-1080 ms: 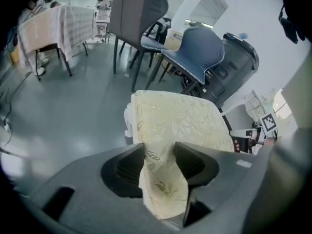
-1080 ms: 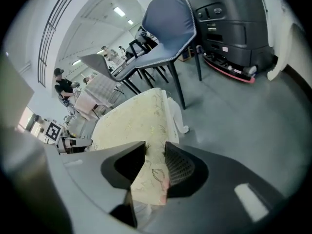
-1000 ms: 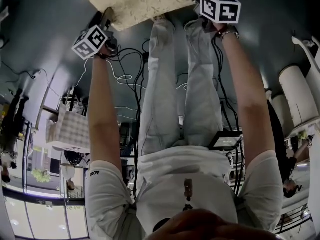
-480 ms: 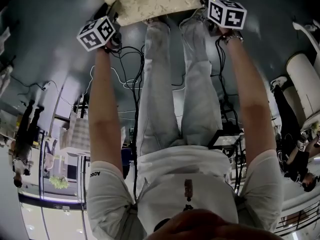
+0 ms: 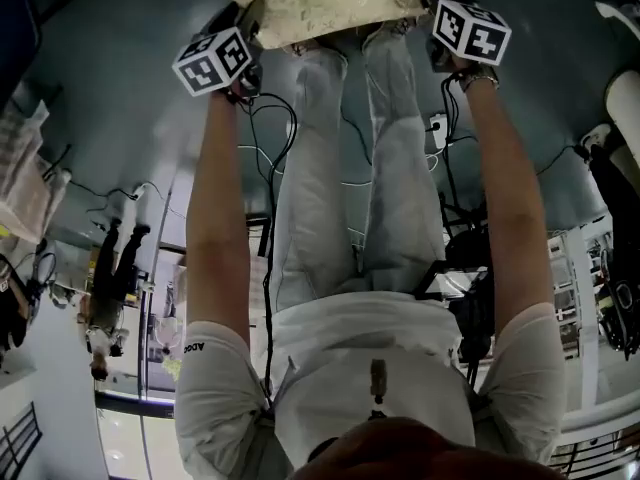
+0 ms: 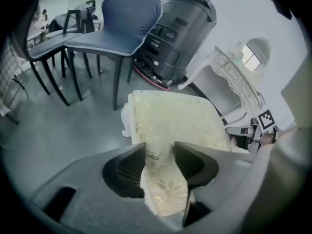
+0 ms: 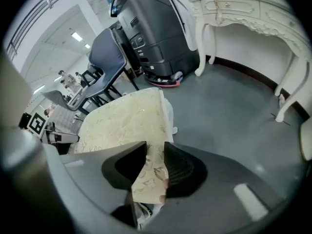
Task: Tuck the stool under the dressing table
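Cream stool (image 5: 320, 3) gripped at opposite edges by left claw (image 6: 160, 151) and right claw (image 7: 155, 152).

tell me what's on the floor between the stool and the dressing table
Nothing that shows: in the right gripper view, only bare grey floor lies between the stool and the dressing table.

White short-sleeved shirt (image 5: 370, 343) with dark lettering (image 5: 190, 348) on the left sleeve, pale trousers (image 5: 320, 188), a watch (image 5: 478, 80) on the right wrist; a black cable (image 5: 268, 298) trails from the left hand-held gripper (image 6: 160, 155).
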Available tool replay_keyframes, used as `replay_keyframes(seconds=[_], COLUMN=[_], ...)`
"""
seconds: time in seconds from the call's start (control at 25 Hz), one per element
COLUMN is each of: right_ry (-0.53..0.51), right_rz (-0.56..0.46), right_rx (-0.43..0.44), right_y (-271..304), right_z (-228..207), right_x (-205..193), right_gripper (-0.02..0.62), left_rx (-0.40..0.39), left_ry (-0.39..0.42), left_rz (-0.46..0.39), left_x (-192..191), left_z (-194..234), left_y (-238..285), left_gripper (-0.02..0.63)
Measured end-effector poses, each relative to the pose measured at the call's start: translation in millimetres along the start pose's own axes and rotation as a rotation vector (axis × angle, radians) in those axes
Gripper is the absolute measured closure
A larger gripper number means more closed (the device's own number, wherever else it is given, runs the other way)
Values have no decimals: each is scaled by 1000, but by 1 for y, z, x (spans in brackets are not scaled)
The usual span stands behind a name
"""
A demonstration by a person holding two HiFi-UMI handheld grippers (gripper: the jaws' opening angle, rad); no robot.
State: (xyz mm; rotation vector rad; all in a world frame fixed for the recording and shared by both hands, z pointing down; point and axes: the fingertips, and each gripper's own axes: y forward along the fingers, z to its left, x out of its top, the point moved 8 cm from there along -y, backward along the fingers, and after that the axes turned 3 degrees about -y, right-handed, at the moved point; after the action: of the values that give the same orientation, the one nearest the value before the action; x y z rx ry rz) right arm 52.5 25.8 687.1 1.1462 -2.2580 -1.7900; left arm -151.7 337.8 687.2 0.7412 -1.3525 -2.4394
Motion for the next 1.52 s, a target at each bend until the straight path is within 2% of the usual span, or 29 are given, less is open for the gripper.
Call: replay_keyframes(seconds=[0.16,0.48,0.72,0.84,1.04,1.16,1.28,1.52], right_ry=[69,162,232,257,318,352,389,466], right_rz=[-43,-72,-129,-136,-105,-95,-128,-157], right_rx=[-96,-170,-239,-251,-212,-240,-278,-313], right_y=[-19,-51,-86,-104,-112,-127,-134,-139], right_z=[-35,-109,-171,-202,-239,-261,-278,-297], right_x=[-8,-20,-26,-28,-27,-32,-38,-41], right_gripper=[482,486,488,487,472,486,492,492], left_rx=[-60,-98,-128,-145,-125,-129,-138,-138], left_ry=[100,237,320,365,438,477,535,621], left_rz=[65,134,162,181,201,218,238,256], left_x=[19,50,63,70,89,90,97,114], left_z=[-36,-116,-194,-231,-272,-307,-334,-366], left_y=[32,86,124,143,169,187,204,230], left_gripper=[410,410,411,410,413,416,420,423])
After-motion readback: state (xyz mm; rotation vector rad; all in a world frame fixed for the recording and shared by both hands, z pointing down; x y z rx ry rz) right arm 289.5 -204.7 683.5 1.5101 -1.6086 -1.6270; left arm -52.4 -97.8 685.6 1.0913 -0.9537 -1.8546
